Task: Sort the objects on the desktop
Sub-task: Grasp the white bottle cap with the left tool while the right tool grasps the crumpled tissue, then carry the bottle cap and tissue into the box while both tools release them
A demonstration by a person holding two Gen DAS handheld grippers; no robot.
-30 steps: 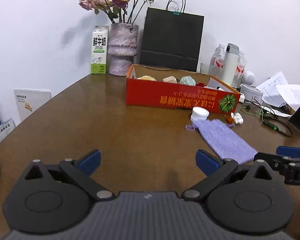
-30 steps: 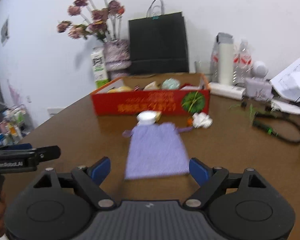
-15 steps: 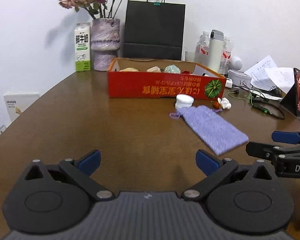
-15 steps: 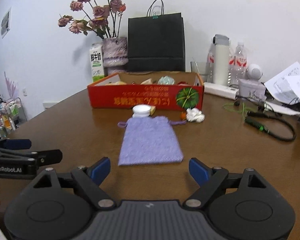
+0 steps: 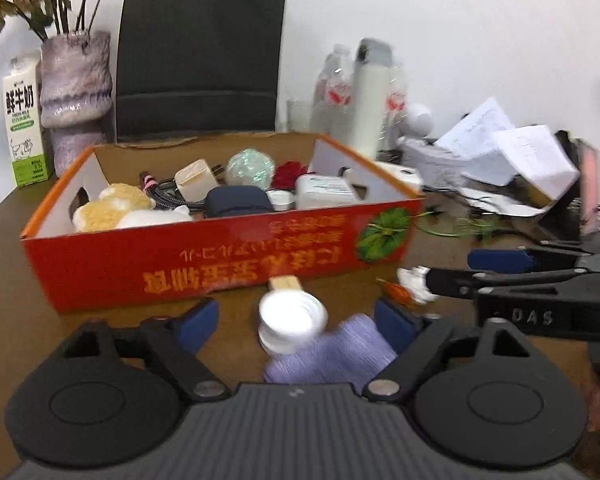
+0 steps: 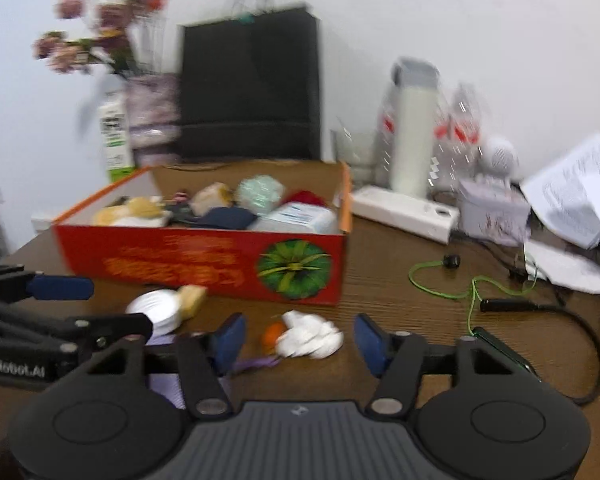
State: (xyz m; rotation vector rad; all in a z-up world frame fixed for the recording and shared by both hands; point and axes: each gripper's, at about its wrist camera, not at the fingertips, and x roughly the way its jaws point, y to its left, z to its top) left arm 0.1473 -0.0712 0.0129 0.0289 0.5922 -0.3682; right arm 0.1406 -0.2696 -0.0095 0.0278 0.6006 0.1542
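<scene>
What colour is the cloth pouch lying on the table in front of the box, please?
Light purple pouch, seen best in the left wrist view.

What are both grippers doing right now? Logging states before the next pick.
Left gripper: open, empty, white jar between its fingers.
Right gripper: open, empty, around the white crumpled thing.

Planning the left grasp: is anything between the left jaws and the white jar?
Nothing visible. The white jar lies between the open left gripper jaws, resting partly on the purple pouch.
</scene>
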